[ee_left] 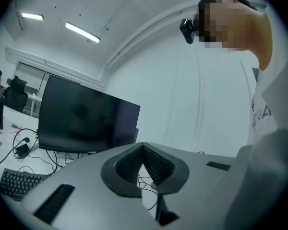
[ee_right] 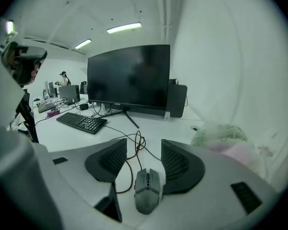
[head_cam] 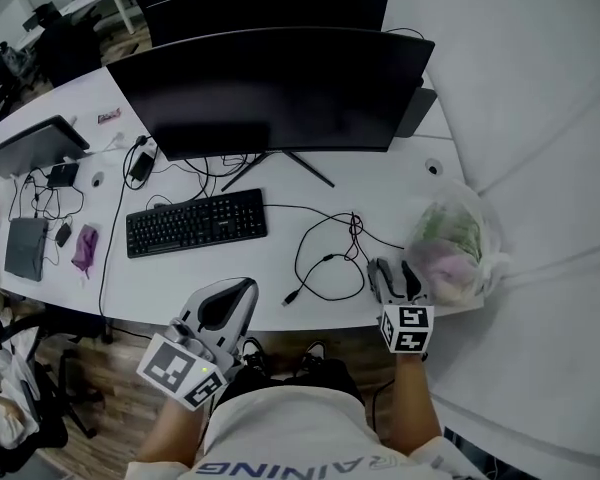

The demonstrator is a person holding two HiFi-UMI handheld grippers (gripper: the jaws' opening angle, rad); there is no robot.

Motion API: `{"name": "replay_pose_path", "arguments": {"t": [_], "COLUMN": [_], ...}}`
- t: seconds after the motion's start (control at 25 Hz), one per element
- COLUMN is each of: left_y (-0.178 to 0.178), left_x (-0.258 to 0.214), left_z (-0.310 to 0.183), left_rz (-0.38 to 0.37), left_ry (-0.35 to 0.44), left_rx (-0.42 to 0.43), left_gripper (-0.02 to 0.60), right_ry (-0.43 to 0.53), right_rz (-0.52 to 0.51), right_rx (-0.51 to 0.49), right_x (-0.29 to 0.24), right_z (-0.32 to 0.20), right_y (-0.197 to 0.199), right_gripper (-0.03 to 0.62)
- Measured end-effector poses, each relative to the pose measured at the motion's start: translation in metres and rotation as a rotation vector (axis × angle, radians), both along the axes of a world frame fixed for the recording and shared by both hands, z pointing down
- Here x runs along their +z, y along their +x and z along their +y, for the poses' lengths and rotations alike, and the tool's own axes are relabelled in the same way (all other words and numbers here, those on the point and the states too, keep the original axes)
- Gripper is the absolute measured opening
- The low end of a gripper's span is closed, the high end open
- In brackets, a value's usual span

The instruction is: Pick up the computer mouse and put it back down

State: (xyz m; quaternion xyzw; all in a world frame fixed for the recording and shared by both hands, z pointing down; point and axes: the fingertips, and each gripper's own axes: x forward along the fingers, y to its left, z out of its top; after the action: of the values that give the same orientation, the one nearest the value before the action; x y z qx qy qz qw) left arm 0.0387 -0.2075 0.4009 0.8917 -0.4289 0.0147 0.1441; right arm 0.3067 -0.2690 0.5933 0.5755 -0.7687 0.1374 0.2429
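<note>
A grey computer mouse [ee_right: 146, 191] lies on the white desk [head_cam: 280, 268], its cable [head_cam: 325, 260] looping off toward the monitor. My right gripper [ee_right: 144, 143] stands open around it. The mouse sits deep between the jaws, close against the right finger [ee_right: 180, 166], and a clear gap shows to the left finger [ee_right: 108, 162]. In the head view this gripper [head_cam: 392, 270] is at the desk's near edge, right of centre, and the mouse is hard to make out there. My left gripper [head_cam: 242, 290] hovers at the near edge further left, shut and empty, its pads meeting [ee_left: 143, 146].
A black keyboard [head_cam: 195, 223] lies mid-desk in front of a large dark monitor [head_cam: 270, 88]. A crumpled plastic bag [head_cam: 452, 245] sits just right of the right gripper. Small gadgets and cables [head_cam: 60, 208] crowd the desk's left end. A white wall [head_cam: 520, 118] runs along the right.
</note>
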Motion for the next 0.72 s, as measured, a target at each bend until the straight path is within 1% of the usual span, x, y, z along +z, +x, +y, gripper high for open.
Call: {"name": "replay_pose_path", "arguments": {"t": [0.28,0.4,0.56,0.72], "left_y": [0.003,0.002,0.0,-0.002], "left_x": [-0.02,-0.028,-0.038,-0.045], "left_z": [0.005,0.006,0.009,0.014], "left_rz": [0.03,0.043,0.056,0.06], "left_ry": [0.062,0.086,0.12,0.143], "left_rx": [0.05,0.065,0.082,0.105], "left_gripper": [0.005,0.005,0.005,0.005], "right_ry": [0.138,0.209,0.293,0.364], "right_rz": [-0.009,-0.006,0.029,0.064], "right_rx": [-0.028,-0.023,-0.03,-0.038], "right_x": [-0.074,-0.105,-0.139,-0.173], "right_z": [0.007,0.013,0.022,0.034], "right_y": [-0.02,-0.026,-0.035,-0.042], "right_gripper": [0.185,0.125,0.072,0.057]}}
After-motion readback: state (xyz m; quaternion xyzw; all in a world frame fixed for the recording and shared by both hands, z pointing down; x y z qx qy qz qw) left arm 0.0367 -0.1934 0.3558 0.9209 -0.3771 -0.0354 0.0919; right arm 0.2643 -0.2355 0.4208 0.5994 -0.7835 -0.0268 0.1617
